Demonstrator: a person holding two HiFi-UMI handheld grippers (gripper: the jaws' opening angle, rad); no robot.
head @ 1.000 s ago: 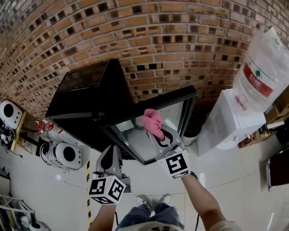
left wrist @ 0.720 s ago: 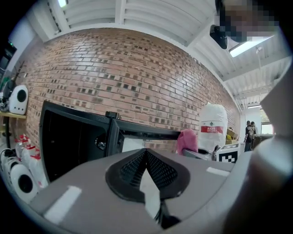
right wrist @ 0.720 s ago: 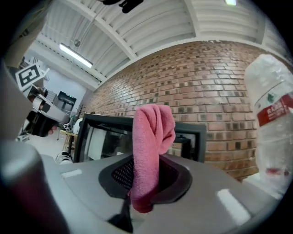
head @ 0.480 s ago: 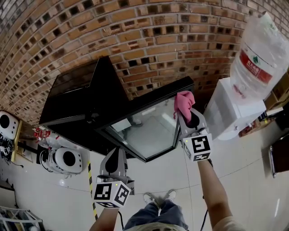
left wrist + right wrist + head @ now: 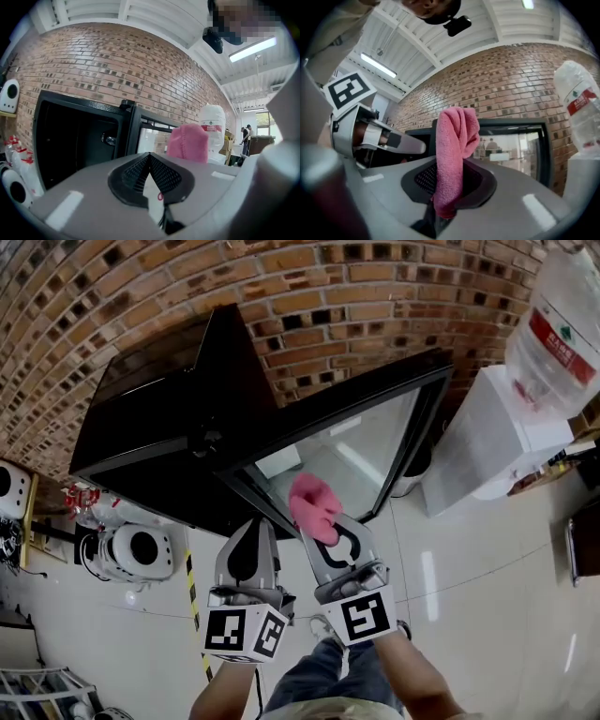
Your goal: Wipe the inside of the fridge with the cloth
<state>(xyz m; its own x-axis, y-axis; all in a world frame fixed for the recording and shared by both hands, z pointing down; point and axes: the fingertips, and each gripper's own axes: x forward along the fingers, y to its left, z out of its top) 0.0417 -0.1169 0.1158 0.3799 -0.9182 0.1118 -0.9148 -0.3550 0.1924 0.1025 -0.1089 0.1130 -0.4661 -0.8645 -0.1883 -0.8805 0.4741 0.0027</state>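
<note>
A brick wall [image 5: 309,296] in red and brown fills the back of the scene, and a glossy pale tiled floor [image 5: 487,596] spreads below it. Against the wall stands the fridge [image 5: 159,427], a black cabinet whose inside looks dark in the left gripper view. Its glass door [image 5: 356,451], a clear pane in a black frame, stands swung open toward the right.

To the right of the door is a white water dispenser [image 5: 487,446], with a clear bottle [image 5: 562,329] bearing a red label upturned on top. Left of the fridge, a white machine [image 5: 141,554] with a round dark opening sits on the floor, near a strip of yellow-and-black striped tape [image 5: 194,601].

The left gripper [image 5: 255,531] points at the lower front edge of the fridge. Its jaws are pressed together at the tips with nothing between them. The right gripper [image 5: 330,538] is just beside it, the two apart, and it pinches the cloth [image 5: 314,507].

The cloth is pink, soft and finely looped like microfibre. It is clamped low between the dark meshed pads, and its free end rises above the jaws and folds over in a rounded bunch. In the head view it lies in front of the bottom corner of the open door, outside the cabinet. The door frame and pane stand between it and the wall.
</note>
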